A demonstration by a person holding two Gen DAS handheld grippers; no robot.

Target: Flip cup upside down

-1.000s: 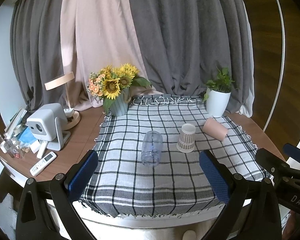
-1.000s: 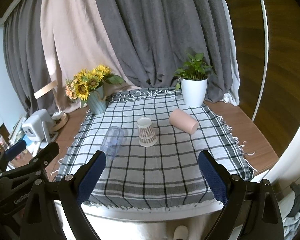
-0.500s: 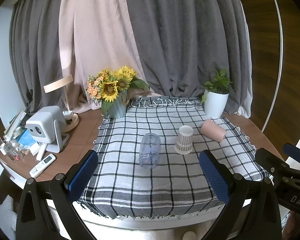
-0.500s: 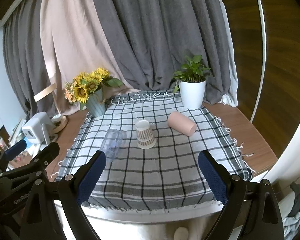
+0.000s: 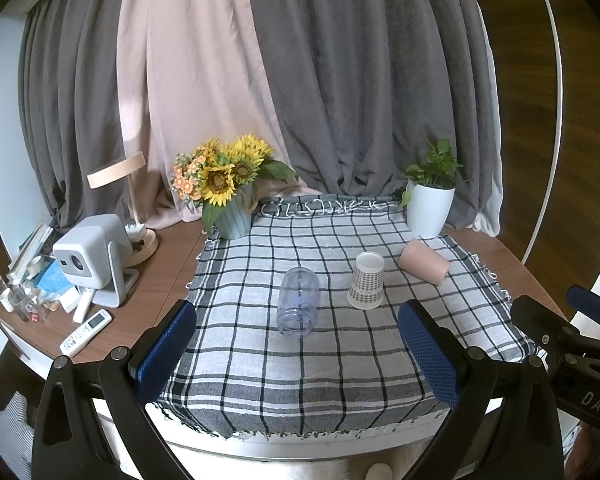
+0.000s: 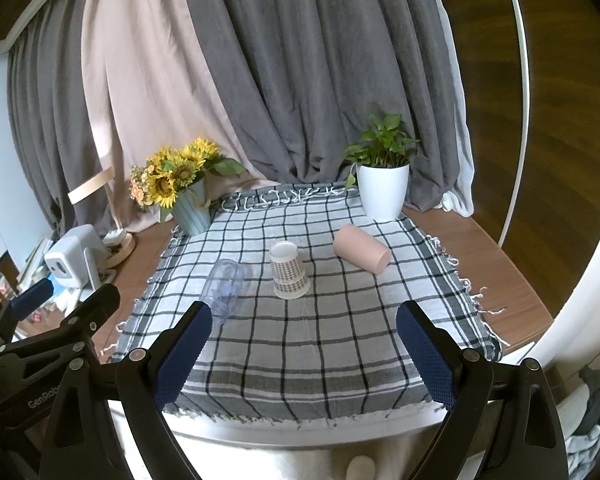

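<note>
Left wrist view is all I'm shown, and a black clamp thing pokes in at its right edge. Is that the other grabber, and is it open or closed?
Observer: Yes. The right wrist view shows that right gripper open, its blue textured pads wide apart with nothing held between them.
Operator: Is anything down on the floor on that side?
Observer: A crumpled heap of grey cloth lies on the floor beside the round wooden table, past its right edge.
</note>
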